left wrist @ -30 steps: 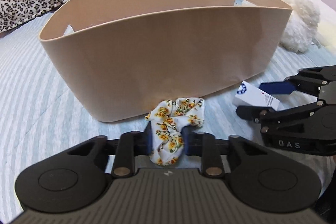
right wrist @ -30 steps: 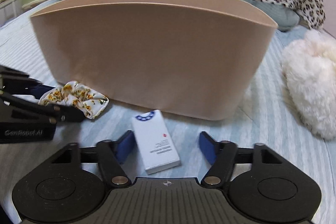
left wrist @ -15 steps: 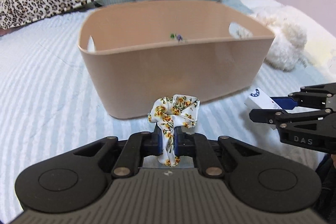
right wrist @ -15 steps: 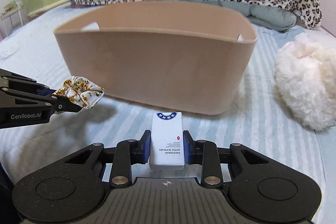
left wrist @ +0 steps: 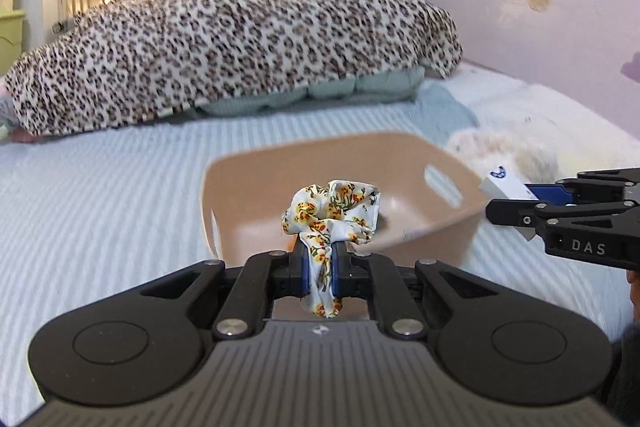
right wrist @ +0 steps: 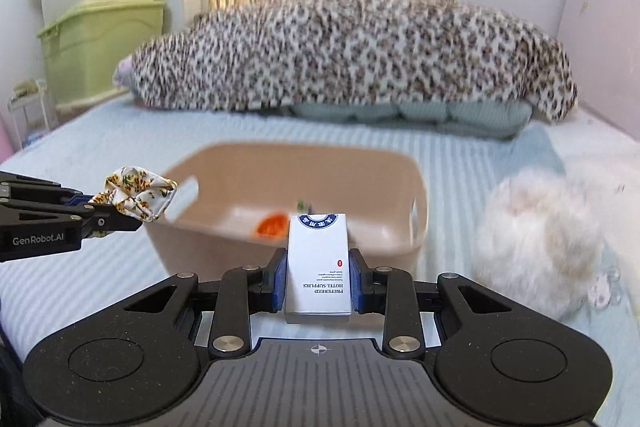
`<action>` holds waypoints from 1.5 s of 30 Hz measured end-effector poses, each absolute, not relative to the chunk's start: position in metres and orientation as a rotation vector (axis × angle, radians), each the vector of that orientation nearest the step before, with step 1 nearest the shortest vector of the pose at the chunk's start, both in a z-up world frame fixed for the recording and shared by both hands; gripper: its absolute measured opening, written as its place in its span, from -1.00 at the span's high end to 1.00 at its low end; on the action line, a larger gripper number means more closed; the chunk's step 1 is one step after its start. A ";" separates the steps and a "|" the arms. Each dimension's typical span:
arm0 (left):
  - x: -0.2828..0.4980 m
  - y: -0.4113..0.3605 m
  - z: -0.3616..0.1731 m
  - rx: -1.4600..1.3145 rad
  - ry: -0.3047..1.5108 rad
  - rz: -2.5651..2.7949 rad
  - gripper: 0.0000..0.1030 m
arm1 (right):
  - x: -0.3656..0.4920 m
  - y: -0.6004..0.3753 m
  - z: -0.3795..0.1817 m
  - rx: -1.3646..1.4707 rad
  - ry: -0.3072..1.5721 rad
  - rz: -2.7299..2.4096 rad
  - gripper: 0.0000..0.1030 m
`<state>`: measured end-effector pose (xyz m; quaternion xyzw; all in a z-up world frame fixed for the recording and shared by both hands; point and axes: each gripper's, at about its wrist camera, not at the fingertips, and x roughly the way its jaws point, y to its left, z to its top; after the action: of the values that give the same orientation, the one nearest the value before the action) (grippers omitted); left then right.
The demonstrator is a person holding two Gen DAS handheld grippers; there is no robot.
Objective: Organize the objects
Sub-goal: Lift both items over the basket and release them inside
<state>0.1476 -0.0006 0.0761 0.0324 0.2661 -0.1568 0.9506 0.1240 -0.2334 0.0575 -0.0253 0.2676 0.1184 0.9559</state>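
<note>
My left gripper [left wrist: 320, 267] is shut on a floral scrunchie [left wrist: 332, 213] and holds it in the air before the tan basket [left wrist: 440, 239]. It also shows in the right wrist view [right wrist: 120, 213], with the scrunchie [right wrist: 138, 195] left of the basket [right wrist: 360, 167]. My right gripper [right wrist: 318, 281] is shut on a small white box [right wrist: 318, 267] and holds it above the basket's near rim. In the left wrist view the right gripper [left wrist: 516, 203] and box [left wrist: 502, 183] sit at the basket's right end. An orange item [right wrist: 272, 223] lies inside the basket.
The basket stands on a blue striped bed [left wrist: 100, 195]. A leopard-print blanket [right wrist: 352, 51] lies at the back. A white fluffy toy [right wrist: 544, 239] lies right of the basket. Storage bins [right wrist: 100, 27] stand at the far left.
Both grippers have risen well above the bed with the scrunchie and box held, so the basket's inside now shows from above. The right gripper closed on the box a second ago.
</note>
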 end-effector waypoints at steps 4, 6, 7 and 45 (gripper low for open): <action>0.170 -0.004 0.088 0.058 0.516 -0.306 0.78 | 0.137 -0.230 0.073 -0.040 0.488 0.225 0.45; 0.183 -0.010 0.090 0.075 0.510 -0.310 0.78 | 0.146 -0.227 0.078 -0.034 0.472 0.218 0.45; 0.190 -0.013 0.091 0.083 0.510 -0.306 0.78 | 0.152 -0.226 0.079 -0.036 0.464 0.213 0.45; 0.210 -0.025 0.075 0.082 0.738 -0.148 -0.63 | 0.181 -0.229 0.068 0.043 0.684 0.135 -0.59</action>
<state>0.2096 -0.0247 0.0748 0.0398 0.3602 -0.0724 0.9292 0.1811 -0.2290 0.0683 0.0213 0.3349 0.0659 0.9397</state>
